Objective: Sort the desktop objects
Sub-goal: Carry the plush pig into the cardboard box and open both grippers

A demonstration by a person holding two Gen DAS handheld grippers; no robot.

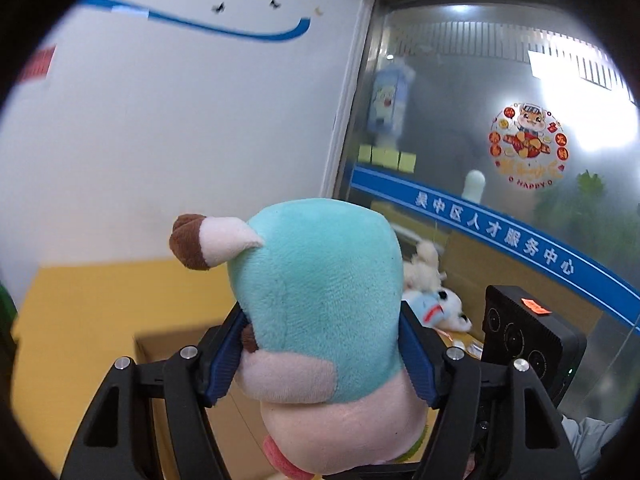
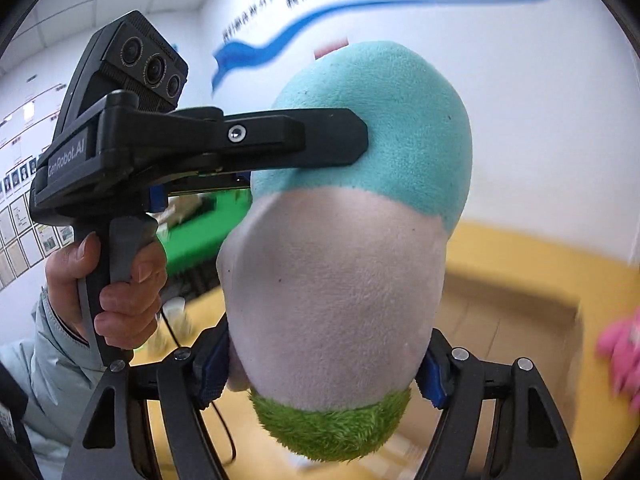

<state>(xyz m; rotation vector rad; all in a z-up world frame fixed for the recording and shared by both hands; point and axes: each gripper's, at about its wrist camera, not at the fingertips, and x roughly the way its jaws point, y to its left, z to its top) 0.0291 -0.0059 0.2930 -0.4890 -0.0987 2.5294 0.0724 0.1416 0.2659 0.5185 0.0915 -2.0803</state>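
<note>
A plush toy (image 1: pixel 320 260) with a teal top, a pale pink body and a brown-tipped ear fills the left wrist view, lifted above the table. My left gripper (image 1: pixel 320 316) is shut on it, its blue pads (image 1: pixel 224 356) pressed into both sides. In the right wrist view the same toy (image 2: pixel 340 280) shows a green furry patch at its lower end. My right gripper (image 2: pixel 324 350) is shut on the pink part. From the left, a finger (image 2: pixel 300 140) of the left gripper presses into the teal part, and a person's hand (image 2: pixel 120 280) holds its handle.
An open cardboard box (image 1: pixel 168 344) stands on the yellow table (image 1: pixel 80 312) below the toy, and shows again as the box (image 2: pixel 512 320). More plush toys (image 1: pixel 432 292) lie at the back right by a glass partition (image 1: pixel 480 120). A pink plush (image 2: pixel 620 352) sits at the right edge.
</note>
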